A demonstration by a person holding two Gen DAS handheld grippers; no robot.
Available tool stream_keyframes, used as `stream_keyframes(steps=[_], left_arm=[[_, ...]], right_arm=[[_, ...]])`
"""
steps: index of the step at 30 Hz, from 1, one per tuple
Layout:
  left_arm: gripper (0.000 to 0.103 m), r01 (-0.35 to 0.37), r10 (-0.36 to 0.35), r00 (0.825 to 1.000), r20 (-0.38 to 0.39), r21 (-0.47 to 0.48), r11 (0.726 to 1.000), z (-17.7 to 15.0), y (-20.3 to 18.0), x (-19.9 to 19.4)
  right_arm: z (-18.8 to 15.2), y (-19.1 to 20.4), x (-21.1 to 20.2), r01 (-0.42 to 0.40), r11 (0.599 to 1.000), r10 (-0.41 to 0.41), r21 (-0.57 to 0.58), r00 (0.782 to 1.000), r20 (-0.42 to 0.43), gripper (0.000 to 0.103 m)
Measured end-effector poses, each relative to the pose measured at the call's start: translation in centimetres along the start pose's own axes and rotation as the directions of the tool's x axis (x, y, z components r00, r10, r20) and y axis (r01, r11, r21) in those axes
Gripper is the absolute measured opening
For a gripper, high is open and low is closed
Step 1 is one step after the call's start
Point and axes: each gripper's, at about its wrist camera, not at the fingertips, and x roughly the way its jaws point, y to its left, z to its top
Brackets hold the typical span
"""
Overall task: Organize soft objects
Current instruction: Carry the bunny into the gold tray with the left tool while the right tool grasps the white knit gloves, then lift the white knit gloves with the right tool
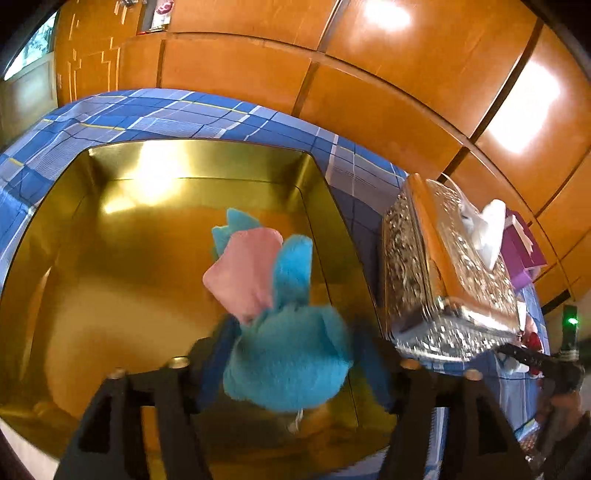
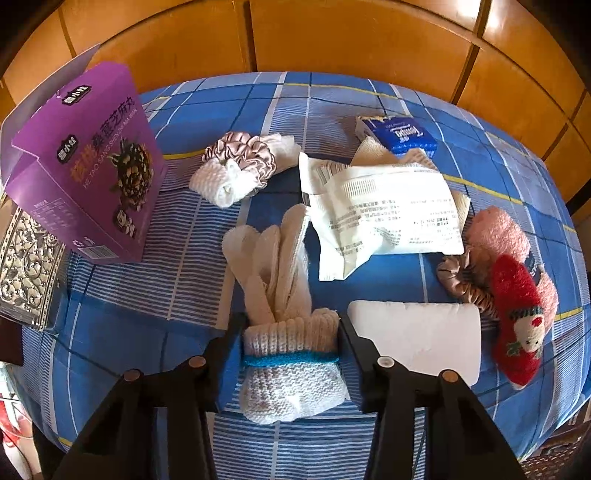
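Observation:
In the left wrist view, my left gripper [image 1: 291, 350] is shut on a blue and pink plush toy [image 1: 284, 332] and holds it over the open gold tin box [image 1: 332, 206]. In the right wrist view, my right gripper [image 2: 291, 336] is shut on the cuff of a white knit glove [image 2: 280, 295] with a blue band, which lies on the blue checked cloth [image 2: 147, 295]. Around it lie a white rolled sock with a satin scrunchie [image 2: 240, 162], a white packet [image 2: 384, 214], a pink sock [image 2: 498, 229], a red Christmas sock [image 2: 517, 317] and a white foam block [image 2: 417, 336].
A silver embossed tissue box [image 1: 443, 266] stands right of the tin; it also shows in the right wrist view [image 2: 26, 273]. A purple carton [image 2: 85, 166] stands at the left. A blue tissue pack [image 2: 399, 133] lies at the back. Wooden panels [image 2: 332, 33] stand behind the table.

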Motion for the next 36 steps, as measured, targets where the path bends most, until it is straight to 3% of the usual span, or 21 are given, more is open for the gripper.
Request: stream_keyframes(steps=[11,16,21,25,32,36], left_arm=[[0.078,-0.043,0.039,0.996,0.076,0.046,0.998,-2.3,0.2,-4.6],[0.078,-0.037,0.033,0.996,0.088,0.049,0.998,-2.6,0.3,-5.2],[0.082,-0.026,0.019,0.995,0.100,0.064,0.998,-2.7,-0.1,-5.9],[0.086,-0.038,0.027,0.993,0.115,0.090,0.995,-2.8,-0.5,-6.3],[0.087,-0.051,0.037,0.991,0.130,0.100,0.994,-2.8,-0.5,-7.0],[0.090,-0.065,0.049,0.988,0.148,0.105,0.992,-2.8,-0.3,-7.6]], right_arm=[[0.7,-0.5,0.6,-0.030,0.999,0.030,0.022,1.000,-0.001,0.039],[-1.2,0.1,-1.6,-0.107,0.994,0.108,0.028,0.994,-0.007,0.034],[-0.9,-0.3,-4.6,-0.112,0.991,0.108,0.066,0.992,0.060,0.033],[2.1,-0.9,-6.6,-0.058,0.994,0.047,0.091,0.992,0.115,0.033],[11.7,0.6,-10.1,0.052,0.996,-0.068,0.073,0.971,0.231,0.033],[16.5,3.8,-12.3,0.027,0.999,-0.038,0.038,0.952,0.302,0.033]])
